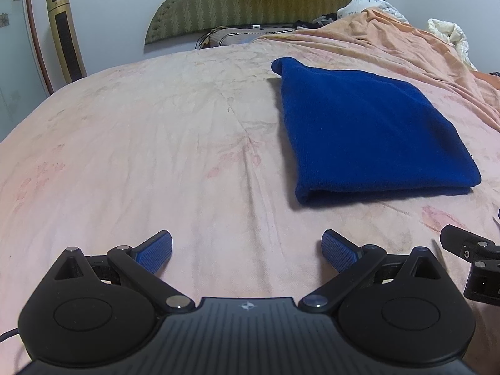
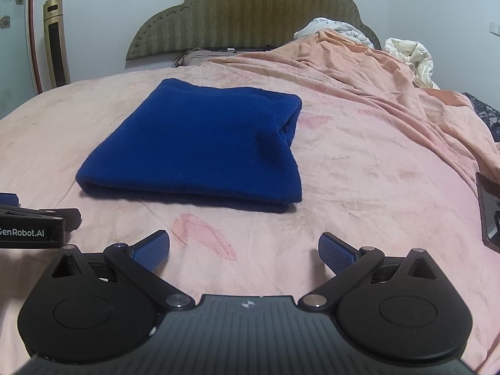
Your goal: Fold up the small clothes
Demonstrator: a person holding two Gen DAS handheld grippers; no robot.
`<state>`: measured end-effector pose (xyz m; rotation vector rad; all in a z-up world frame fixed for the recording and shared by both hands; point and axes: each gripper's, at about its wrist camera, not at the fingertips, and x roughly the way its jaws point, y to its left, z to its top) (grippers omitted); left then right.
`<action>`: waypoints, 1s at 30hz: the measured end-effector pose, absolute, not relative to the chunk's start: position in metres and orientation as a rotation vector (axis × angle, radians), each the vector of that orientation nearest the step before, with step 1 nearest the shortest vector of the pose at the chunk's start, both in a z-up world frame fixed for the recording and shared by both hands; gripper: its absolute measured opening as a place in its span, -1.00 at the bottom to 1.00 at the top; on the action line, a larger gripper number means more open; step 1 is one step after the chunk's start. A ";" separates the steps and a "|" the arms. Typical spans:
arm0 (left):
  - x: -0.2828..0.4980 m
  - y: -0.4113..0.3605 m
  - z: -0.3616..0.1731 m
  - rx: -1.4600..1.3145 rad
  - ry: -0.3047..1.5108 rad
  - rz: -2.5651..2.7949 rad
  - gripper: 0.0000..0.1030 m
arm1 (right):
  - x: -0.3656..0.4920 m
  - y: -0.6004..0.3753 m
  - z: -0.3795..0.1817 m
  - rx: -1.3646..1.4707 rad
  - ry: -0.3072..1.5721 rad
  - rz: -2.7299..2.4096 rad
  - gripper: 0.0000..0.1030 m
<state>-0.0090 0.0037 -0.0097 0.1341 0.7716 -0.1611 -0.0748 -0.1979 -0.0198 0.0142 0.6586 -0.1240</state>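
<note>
A blue garment (image 1: 372, 131) lies folded into a neat rectangle on the bed (image 1: 140, 143), which is covered with a pale pink sheet showing faint floral prints. In the left wrist view the garment sits ahead and to the right, its rounded folded edge facing the camera; in the right wrist view (image 2: 200, 147) it sits ahead and slightly left, with layered edges showing along its right side.

The left tool (image 1: 247, 251) hovers low over the sheet, its blue-padded fingers (image 1: 154, 251) spread wide apart and holding nothing. The right tool (image 2: 243, 251) is likewise spread wide and empty, near the front edge of the garment but not touching it. Each tool shows at the edge of the other's view, so they are side by side.

An orange-pink blanket (image 2: 359, 72) is rumpled along the right side of the bed, with white bedding (image 2: 409, 56) bunched behind it. A green padded headboard (image 2: 250, 15) stands at the wall, and a gold tower fan (image 2: 56, 40) stands at the far left. A dark phone-like slab (image 2: 490, 212) lies at the right edge
</note>
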 end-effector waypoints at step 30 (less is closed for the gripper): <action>-0.007 0.001 -0.010 0.146 0.783 -0.177 0.99 | -0.076 -0.199 -0.018 0.027 0.655 -0.115 0.99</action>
